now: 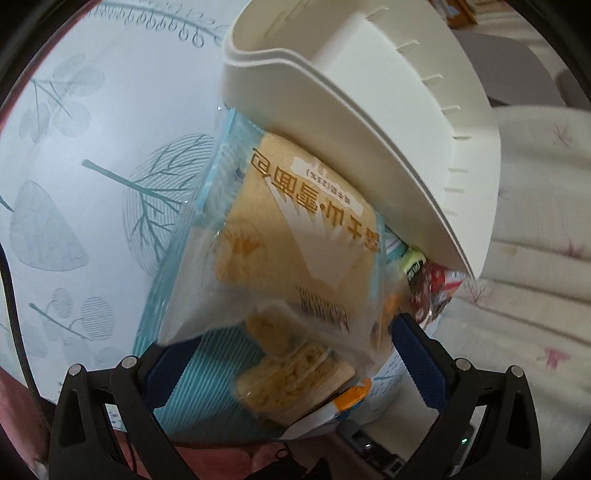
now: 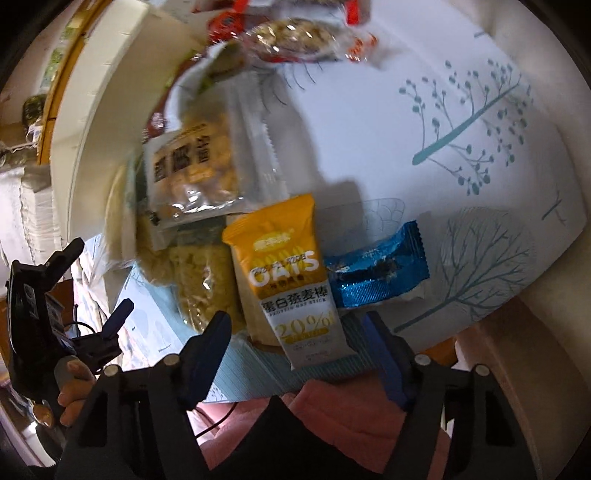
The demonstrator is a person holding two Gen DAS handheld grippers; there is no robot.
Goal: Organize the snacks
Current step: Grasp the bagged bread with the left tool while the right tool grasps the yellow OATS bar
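Note:
A white basket (image 1: 369,110) is tipped over the table and snacks spill from under its rim. In the left wrist view a clear bread packet with brown lettering (image 1: 295,229) lies in front, with a crumbly snack pack (image 1: 291,380) below it. My left gripper (image 1: 280,354) is open around these packets, not closed on any. In the right wrist view an orange and white OATS bar (image 2: 291,280), a blue wrapped snack (image 2: 376,273), a clear cracker packet (image 2: 192,173) and red-wrapped snacks (image 2: 295,33) lie on the table. My right gripper (image 2: 299,336) is open just short of the OATS bar.
The table has a white cloth with teal tree prints (image 2: 461,122). A floral white sheet (image 1: 535,240) lies to the right of the basket. The left gripper and the hand holding it show at the left of the right wrist view (image 2: 74,325). The person's pink clothing (image 2: 332,413) is at the near edge.

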